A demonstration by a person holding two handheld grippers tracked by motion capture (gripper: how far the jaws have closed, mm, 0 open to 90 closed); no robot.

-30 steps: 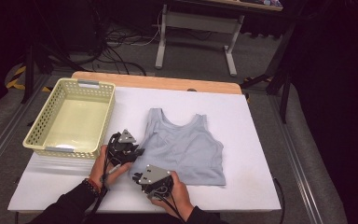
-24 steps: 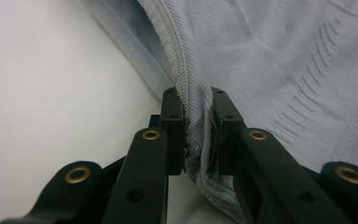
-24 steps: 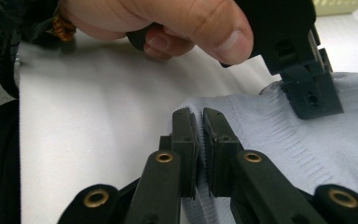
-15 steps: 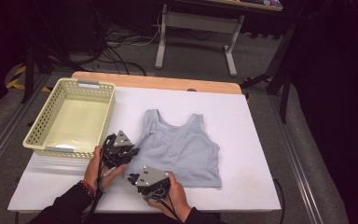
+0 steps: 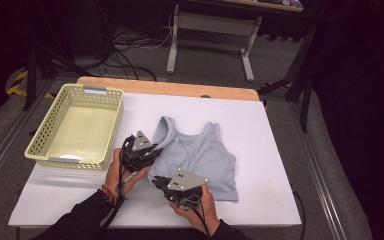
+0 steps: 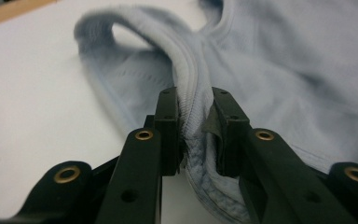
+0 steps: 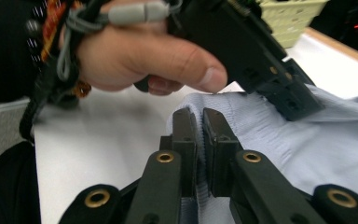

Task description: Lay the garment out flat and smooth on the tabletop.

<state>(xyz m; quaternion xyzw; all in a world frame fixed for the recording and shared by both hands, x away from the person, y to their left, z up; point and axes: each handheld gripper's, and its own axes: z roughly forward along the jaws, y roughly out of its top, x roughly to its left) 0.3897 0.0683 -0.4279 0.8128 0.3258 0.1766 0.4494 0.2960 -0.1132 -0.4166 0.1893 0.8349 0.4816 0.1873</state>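
Both grippers clamp the top's [image 5: 200,157] near-left edge on the white table [image 5: 270,165]: left gripper [image 6: 195,123] pinches the bunched armhole hem, jaws just easing wider; right gripper [image 7: 199,128] bites the bottom corner.

Item count: one top [image 5: 200,157], light blue, at centre of the surface [image 5: 270,150]. One basket [image 5: 45,135], yellow, at far left. Two claws: one left claw [image 5: 147,154], one right claw [image 5: 162,182], both near the top's left edge.
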